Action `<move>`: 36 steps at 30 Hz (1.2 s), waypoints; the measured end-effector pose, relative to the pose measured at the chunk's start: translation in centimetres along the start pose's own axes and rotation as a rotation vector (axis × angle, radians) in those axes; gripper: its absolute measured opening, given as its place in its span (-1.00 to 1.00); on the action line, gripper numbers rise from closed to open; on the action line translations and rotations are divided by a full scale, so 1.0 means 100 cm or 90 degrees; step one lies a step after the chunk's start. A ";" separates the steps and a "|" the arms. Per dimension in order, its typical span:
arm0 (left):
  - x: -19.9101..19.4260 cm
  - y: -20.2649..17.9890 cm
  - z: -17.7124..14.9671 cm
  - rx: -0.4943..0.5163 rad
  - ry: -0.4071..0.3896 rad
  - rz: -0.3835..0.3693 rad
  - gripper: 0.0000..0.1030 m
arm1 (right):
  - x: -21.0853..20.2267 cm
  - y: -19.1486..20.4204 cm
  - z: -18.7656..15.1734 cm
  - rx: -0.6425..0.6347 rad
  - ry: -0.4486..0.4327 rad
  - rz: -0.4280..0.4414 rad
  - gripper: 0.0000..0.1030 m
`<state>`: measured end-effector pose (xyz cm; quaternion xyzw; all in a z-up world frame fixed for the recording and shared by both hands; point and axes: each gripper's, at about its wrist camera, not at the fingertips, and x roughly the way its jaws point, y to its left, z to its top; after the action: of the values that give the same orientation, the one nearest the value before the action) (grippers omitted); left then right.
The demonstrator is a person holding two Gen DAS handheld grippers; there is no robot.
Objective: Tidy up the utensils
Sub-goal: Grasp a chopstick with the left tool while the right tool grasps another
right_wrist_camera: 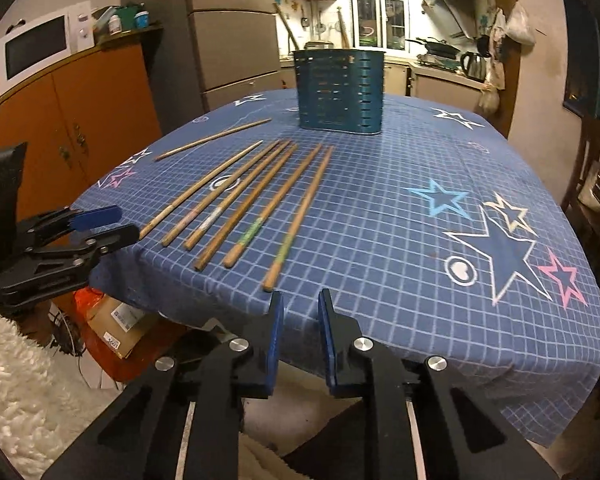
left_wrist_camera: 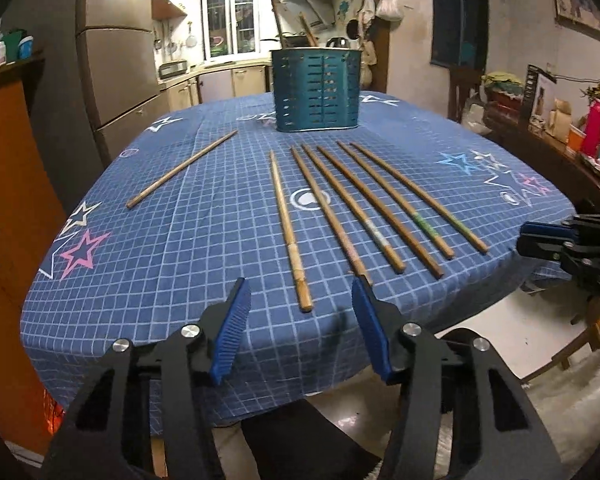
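Note:
Several wooden chopsticks (left_wrist_camera: 340, 204) lie side by side on the blue grid tablecloth (left_wrist_camera: 180, 240), with one more chopstick (left_wrist_camera: 180, 170) lying apart to the left. A teal perforated utensil holder (left_wrist_camera: 318, 90) stands upright behind them. My left gripper (left_wrist_camera: 300, 282) hovers open at the near table edge, the end of the leftmost chopstick of the row (left_wrist_camera: 296, 264) showing between its blue pads, untouched. In the right wrist view my right gripper (right_wrist_camera: 301, 294) has a narrow gap with nothing in it, just short of the end of the nearest chopstick (right_wrist_camera: 292, 232). The holder (right_wrist_camera: 340, 92) stands beyond.
The table drops off just under both grippers. An orange cabinet (right_wrist_camera: 80, 120) with a microwave (right_wrist_camera: 36, 48) stands left, a fridge (right_wrist_camera: 236, 40) behind. A cardboard box (right_wrist_camera: 120, 324) and white fluffy rug (right_wrist_camera: 20, 380) lie on the floor. A wooden chair (left_wrist_camera: 592, 328) stands at the right.

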<state>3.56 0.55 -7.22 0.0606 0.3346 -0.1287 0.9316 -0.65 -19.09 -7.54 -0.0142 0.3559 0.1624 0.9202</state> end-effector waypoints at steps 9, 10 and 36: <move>0.009 -0.001 0.001 -0.008 0.001 0.008 -0.06 | 0.014 0.012 0.007 -0.015 0.010 0.027 -0.62; 0.011 -0.002 0.000 -0.009 0.001 0.009 -0.06 | 0.016 0.014 0.008 -0.019 0.013 0.027 -0.62; 0.021 -0.007 -0.007 -0.004 -0.050 0.038 -0.64 | 0.037 0.025 0.011 -0.020 0.017 -0.045 -0.64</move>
<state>4.48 -0.44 -9.15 0.0621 0.2966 -0.1022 0.9475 1.88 -15.51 -8.97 -0.0431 0.3652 0.1352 0.9201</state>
